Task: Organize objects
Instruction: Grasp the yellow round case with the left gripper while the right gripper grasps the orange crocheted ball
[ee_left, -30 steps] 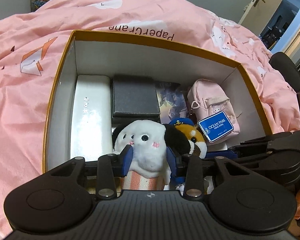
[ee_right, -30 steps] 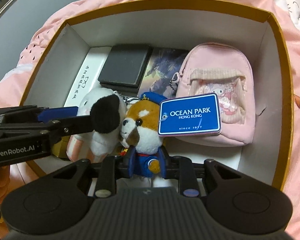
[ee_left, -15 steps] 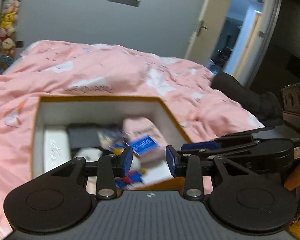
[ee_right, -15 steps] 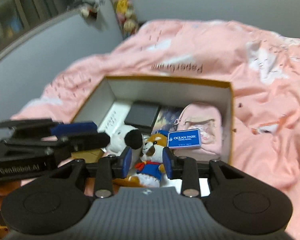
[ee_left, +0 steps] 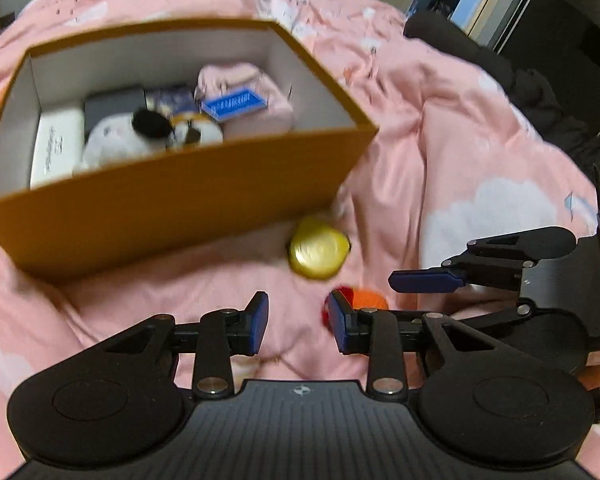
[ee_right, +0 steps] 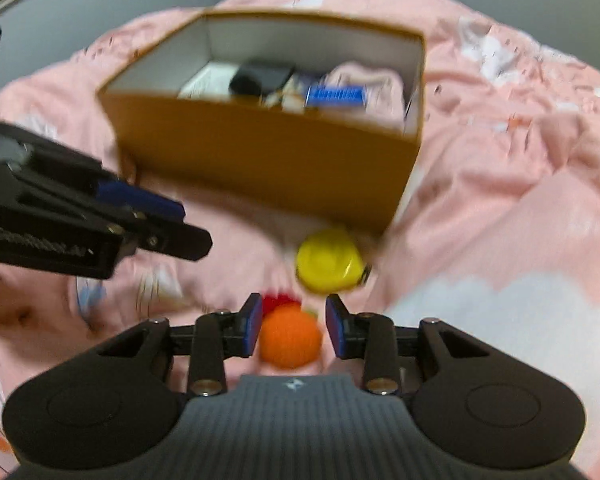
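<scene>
Orange ball [ee_right: 290, 336] sits between the opening right tool [ee_right: 293, 326] (nothing gripped yet); center, then squeeze gently. Left tool [ee_left: 298, 322] is closing, empty.

Orange ball [ee_right: 290, 336], yellow disc [ee_right: 328, 259], apparently round, beside box [ee_right: 260, 160].

Pink bed [ee_left: 460, 128], box [ee_left: 188, 200], yellow disc [ee_left: 318, 250], orange ball [ee_right: 290, 338]

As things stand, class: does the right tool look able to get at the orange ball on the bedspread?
Probably yes. The orange ball lies between the right tool's opening jaws, not yet pinched, and nothing blocks it.
</scene>
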Demonstrator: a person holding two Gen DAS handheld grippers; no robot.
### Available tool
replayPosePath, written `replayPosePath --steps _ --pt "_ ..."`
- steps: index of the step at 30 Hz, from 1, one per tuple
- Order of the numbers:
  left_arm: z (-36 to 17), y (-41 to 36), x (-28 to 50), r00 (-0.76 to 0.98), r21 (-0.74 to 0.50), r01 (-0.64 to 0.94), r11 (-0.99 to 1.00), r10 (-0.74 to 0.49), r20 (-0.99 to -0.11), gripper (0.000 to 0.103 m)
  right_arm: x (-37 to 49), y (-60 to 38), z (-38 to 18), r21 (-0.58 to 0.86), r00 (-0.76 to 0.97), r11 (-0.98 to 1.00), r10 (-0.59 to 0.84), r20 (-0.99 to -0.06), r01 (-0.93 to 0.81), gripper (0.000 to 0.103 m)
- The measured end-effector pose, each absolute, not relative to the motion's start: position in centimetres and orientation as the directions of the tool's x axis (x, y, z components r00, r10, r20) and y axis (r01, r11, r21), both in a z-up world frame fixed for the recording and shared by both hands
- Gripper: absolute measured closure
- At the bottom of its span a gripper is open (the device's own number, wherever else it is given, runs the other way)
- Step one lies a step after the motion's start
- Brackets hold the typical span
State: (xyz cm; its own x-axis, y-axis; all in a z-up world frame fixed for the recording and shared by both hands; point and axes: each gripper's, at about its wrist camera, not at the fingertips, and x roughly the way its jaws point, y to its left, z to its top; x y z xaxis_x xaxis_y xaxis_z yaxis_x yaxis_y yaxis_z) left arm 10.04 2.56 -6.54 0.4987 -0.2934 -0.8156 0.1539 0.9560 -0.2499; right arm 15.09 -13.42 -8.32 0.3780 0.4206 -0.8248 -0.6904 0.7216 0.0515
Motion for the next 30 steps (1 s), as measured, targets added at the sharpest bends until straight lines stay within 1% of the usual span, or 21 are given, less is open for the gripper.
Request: replayPosePath --steps 3,7,8,11,14,18,23,26,29,30 --pt "-7.7 2.6 10.1 0.464 -0.235 0.129 0.963 -0.268 -0.844 0.065 14.8 -13.6 -9.1 0.039 0.387 0.722 0.415 -0.824 -0.691 0.061" --pt "-9.1 2.8 10.1 0.439 -0.236 0.103 0.966 -0.257 -0.861 0.065 15.6 -13.9 -10.2 0.087 0.360 0.733 0.430 -0.828 -0.675 0.060" --pt "-9.1 2.9 10.2 0.437 -0.239 0.102 0.966 -0.259 -0.861 0.065 15.8 -14.1 -10.5 0.100 0.356 0.741 0.431 -0.829 -0.665 0.058" --pt "-8.7 2.6 10.1 0.462 -0.223 0.127 0.967 -0.256 -0.849 0.065 16.5 -14.2 -11.4 0.129 0.337 0.761 0.423 -0.841 -0.635 0.058" --pt "-8.3 2.1 10.1 0.482 -0.210 0.163 0.964 -0.263 -0.835 0.065 16.9 -13.9 -11.9 0.130 0.323 0.772 0.404 -0.856 -0.622 0.060" --pt "-7.8 1.3 10.5 0.507 -0.185 0.213 0.959 -0.271 -0.819 0.065 16.5 -14.6 -10.9 0.142 0.350 0.781 0.425 -0.835 -0.608 0.062" --pt "-7.4 -0.2 11.9 0.555 -0.077 0.331 0.941 -0.260 -0.790 0.046 16.8 -17.1 -8.0 0.134 0.472 0.832 0.429 -0.770 -0.538 0.062" --pt "-8.4 -1.9 13.3 0.540 -0.029 0.403 0.915 -0.263 -0.800 0.042 18.2 -18.3 -7.4 0.118 0.514 0.867 0.391 -0.764 -0.484 0.062" --pt "-9.7 -3.5 14.6 0.551 0.031 0.450 0.893 -0.250 -0.796 0.038 19.4 -18.5 -8.7 0.134 0.488 0.877 0.377 -0.787 -0.461 0.062" --pt "-10.2 -3.9 15.0 0.548 0.042 0.460 0.887 -0.246 -0.800 0.038 19.6 -18.5 -9.2 0.131 0.481 0.877 0.372 -0.794 -0.461 0.062"
